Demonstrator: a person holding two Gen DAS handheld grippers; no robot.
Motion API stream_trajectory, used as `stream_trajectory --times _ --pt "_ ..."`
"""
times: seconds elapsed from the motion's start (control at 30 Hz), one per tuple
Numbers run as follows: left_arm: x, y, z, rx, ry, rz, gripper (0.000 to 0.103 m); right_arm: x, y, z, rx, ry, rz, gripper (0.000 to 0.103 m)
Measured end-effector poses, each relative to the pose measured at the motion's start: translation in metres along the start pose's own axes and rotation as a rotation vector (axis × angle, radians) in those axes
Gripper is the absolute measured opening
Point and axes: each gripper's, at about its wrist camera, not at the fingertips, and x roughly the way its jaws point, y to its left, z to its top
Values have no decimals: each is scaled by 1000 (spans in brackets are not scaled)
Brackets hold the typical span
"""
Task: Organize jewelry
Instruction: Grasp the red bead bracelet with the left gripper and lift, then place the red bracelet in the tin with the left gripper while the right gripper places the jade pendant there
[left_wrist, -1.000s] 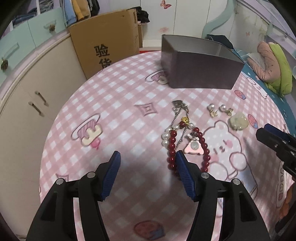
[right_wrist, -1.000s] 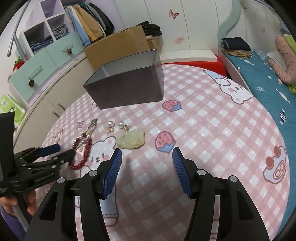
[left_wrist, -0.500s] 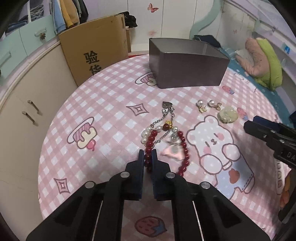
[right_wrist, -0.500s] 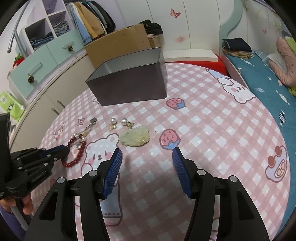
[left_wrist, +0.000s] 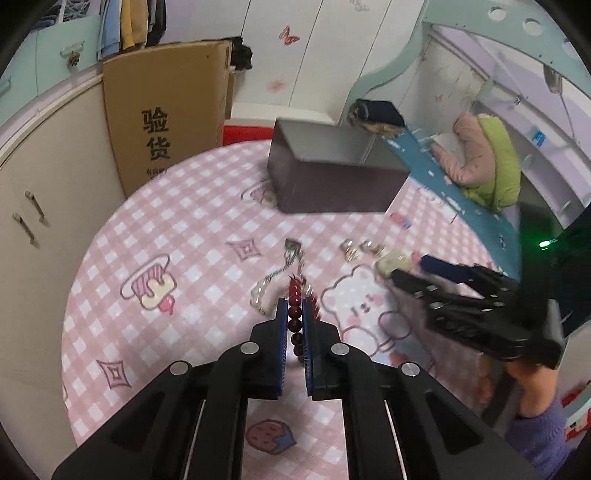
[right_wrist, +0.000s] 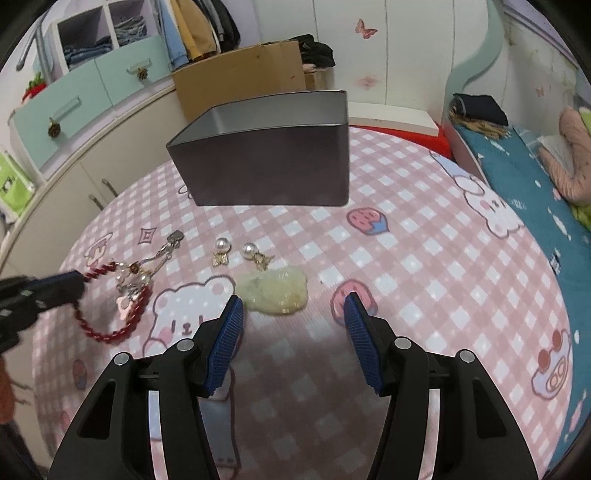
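Now left gripper (left_wrist: 294, 314) around red bracelet (left_wrist: 295, 325)

L tongs (left_wrist: 294, 317) clamp red bead bracelet (left_wrist: 295, 320) over pink tablecloth (left_wrist: 192, 236).

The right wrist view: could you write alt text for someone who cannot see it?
An open two-finger tool hovers over a pink checked tablecloth, just short of a pale green stone pendant. Two pearl earrings and a dark metal box lie beyond; at left, a second tool grips a red bead bracelet.
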Motion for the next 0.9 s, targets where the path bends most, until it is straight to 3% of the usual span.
stream_trajectory --times 0.2,0.3,0.6,0.9 --pt "-8 0 14 1 -33 -9 6 9 15 5 -51 0 -26 60" --pt "-9 0 20 4 -44 -10 6 9 18 7 -67 -2 -39 44" --pt "-19 -8 42 25 -88 -61 6 -5 12 7 -43 -28 -16 43" --pt "-37 -29 87 82 -161 -124 6 -41 -6 41 5 -116 33 43"
